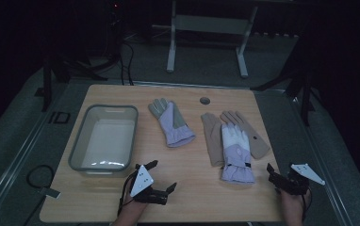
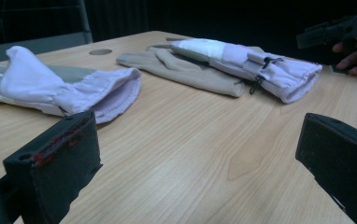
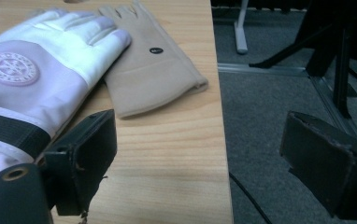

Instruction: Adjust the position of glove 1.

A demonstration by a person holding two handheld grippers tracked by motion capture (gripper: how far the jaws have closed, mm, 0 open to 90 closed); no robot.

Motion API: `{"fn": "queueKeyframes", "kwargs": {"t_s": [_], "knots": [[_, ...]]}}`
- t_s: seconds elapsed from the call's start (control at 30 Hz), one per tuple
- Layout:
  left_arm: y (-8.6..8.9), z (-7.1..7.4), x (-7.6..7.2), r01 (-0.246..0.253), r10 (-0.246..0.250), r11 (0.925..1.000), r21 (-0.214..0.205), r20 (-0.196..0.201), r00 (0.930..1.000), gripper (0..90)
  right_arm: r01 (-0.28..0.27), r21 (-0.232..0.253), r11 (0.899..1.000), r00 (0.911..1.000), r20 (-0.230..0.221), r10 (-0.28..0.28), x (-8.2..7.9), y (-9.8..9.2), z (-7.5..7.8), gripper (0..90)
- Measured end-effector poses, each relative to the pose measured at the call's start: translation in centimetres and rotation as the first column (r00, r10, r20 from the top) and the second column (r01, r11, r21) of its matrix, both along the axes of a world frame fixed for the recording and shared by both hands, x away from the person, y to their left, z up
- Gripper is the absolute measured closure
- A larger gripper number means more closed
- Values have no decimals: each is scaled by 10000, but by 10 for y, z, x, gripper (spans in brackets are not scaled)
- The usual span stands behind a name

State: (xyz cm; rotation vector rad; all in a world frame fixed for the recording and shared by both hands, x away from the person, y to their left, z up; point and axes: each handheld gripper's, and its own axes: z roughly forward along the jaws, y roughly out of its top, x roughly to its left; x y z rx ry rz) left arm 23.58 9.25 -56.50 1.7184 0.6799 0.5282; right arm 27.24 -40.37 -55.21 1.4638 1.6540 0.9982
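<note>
Where the wooden table meets its right edge, the right gripper hovers with its jaws spread wide and nothing between them, just beside the cuff of a white and lilac glove. That glove lies lengthwise, cuff toward the person and fingertips pointing to the far edge. It bears a round embossed emblem whose lettering is too small to read. Under it lie two tan gloves, one carrying a small dark oval tag, unreadable. The left gripper hovers low near the front edge, also wide open and empty. A grey and lilac glove lies mid-table, beside a grey plastic bin.
</note>
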Motion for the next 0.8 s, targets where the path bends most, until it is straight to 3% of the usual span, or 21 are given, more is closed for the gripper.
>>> {"fn": "queueKeyframes", "kwargs": {"t_s": [0.37,0.43,0.53,0.67,0.8], "knots": [[1,0,0,-8,8,9999,-167,10,10000,0,73,368,9993,9981,-608,-50,4,-4,6,108],[1,0,0,65,-65,9998,-169,-16,10000,0,-18,456,9990,9947,-1027,65,7,-4,11,108],[1,0,1,122,-122,9998,-149,-23,9999,0,-111,696,9975,9921,-1242,197,11,-6,22,107],[2,0,1,146,-147,9998,-152,-16,9999,0,-142,714,9973,9957,-908,207,15,-7,43,110],[2,0,0,162,-162,9997,-160,-30,9999,0,-497,1280,9905,9908,-1185,650,25,-10,60,134]]}}
